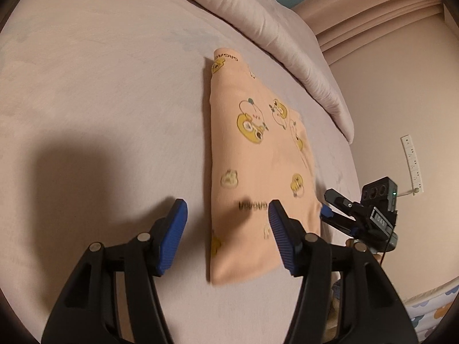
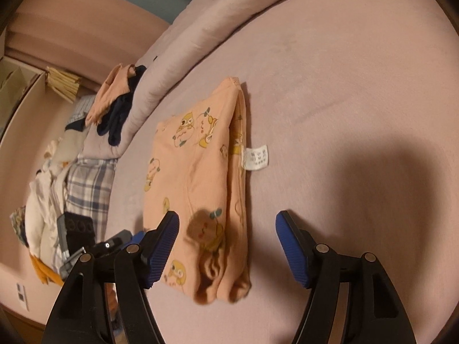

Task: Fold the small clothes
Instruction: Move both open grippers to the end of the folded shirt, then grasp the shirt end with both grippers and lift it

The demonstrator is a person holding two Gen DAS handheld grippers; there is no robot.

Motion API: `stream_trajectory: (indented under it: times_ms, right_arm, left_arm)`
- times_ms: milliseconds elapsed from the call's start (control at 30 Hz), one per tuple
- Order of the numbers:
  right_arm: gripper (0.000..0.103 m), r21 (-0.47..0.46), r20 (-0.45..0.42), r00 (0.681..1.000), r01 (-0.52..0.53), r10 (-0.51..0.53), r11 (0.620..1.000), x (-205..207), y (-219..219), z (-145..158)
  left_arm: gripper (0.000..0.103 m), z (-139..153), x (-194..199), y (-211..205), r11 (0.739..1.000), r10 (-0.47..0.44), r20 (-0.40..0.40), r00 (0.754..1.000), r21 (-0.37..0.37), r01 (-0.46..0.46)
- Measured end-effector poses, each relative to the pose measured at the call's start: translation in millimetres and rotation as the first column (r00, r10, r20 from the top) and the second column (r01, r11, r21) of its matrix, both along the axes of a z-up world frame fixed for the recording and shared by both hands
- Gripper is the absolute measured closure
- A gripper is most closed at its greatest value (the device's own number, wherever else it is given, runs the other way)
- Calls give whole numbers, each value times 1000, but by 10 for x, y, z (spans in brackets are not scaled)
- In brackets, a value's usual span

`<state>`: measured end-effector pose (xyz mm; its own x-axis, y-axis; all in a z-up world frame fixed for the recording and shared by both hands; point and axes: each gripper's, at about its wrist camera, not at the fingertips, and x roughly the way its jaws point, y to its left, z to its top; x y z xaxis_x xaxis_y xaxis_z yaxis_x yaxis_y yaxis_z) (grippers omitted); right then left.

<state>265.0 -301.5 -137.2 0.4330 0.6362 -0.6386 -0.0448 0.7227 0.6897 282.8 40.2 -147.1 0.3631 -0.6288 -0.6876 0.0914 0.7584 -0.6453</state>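
Folded peach garment (image 1: pixel 258 154) flat on the pink bedsheet (image 1: pixel 100 86), white care tag (image 2: pixel 256 157) sticking out. My left tongs (image 1: pixel 226 229) and right tongs (image 2: pixel 226 246) gape empty over its near end.

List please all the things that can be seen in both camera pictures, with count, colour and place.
folded garment: one, peach with yellow cartoon prints, flat on the bed, near both grippers
care label: one, white, sticking out of the garment's side edge
bed sheet: one, pale pink, under the garment
duvet: one, pale pink, rolled along the far edge of the bed
pile of clothes: one heap, white, checked, navy and peach, at the bed's end
power strip: one, white, on the wall
left gripper: one, black with blue fingers, open, holding nothing
right gripper: one, black with blue fingers, open, holding nothing
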Motion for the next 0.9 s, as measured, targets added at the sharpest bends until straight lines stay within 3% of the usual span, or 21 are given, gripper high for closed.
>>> stream_trajectory:
  times_ms: [267,900]
  right_arm:
    - [33,-21,4,1000,-28,28,999,119,-5,-12]
    - [33,-47,12,996,-90,91,995,274,147,-31]
  left_arm:
    - [45,-51,150,-58,999,-22,11,1000,40,22]
    - [45,-82,387,-185,996,-72,39,997,58,70]
